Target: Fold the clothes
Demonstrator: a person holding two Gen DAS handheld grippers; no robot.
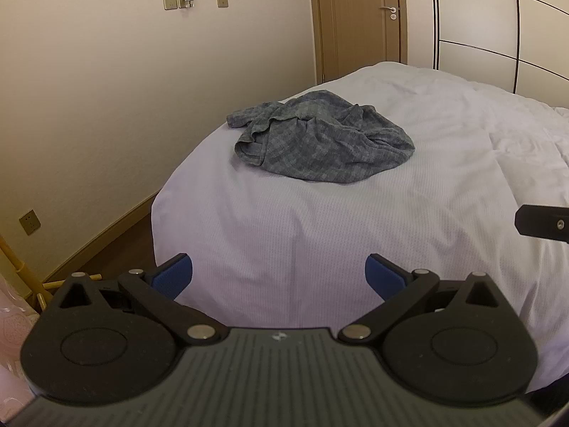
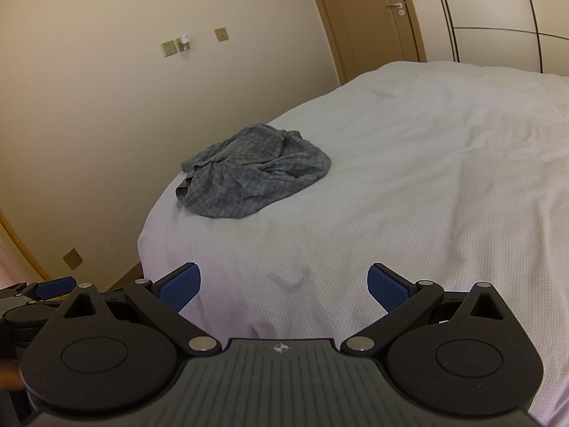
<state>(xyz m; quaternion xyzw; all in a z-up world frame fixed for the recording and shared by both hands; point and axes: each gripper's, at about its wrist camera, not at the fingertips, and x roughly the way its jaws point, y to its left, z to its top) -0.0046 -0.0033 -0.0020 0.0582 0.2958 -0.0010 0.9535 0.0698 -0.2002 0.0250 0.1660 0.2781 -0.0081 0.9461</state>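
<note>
Left wrist view: the left gripper (image 1: 278, 277) hovers at the foot of the bed (image 1: 355, 220), its blue-padded fingers (image 1: 174, 279) spread wide with nothing between them. A crumpled grey checked garment (image 1: 320, 138) lies in a heap on the bed's white cover, well beyond the fingers and close to the bed's edge on the wall side. A black part of the right gripper (image 1: 544, 226) juts in over the bed's right side. Beyond the bed stand a brown door (image 1: 359, 17) and white wardrobe panels (image 1: 498, 28); wall sockets (image 1: 170, 1) sit on the cream wall beside the bed.

Right wrist view: the right gripper (image 2: 283, 286) also hovers over the foot of the bed (image 2: 409, 195), jaws wide apart and empty. The garment (image 2: 252, 185) lies ahead and to the left, near the bed's wall-side edge, well apart from the fingers. The left gripper (image 2: 53, 288) shows low at the left, off the bed's corner.
</note>
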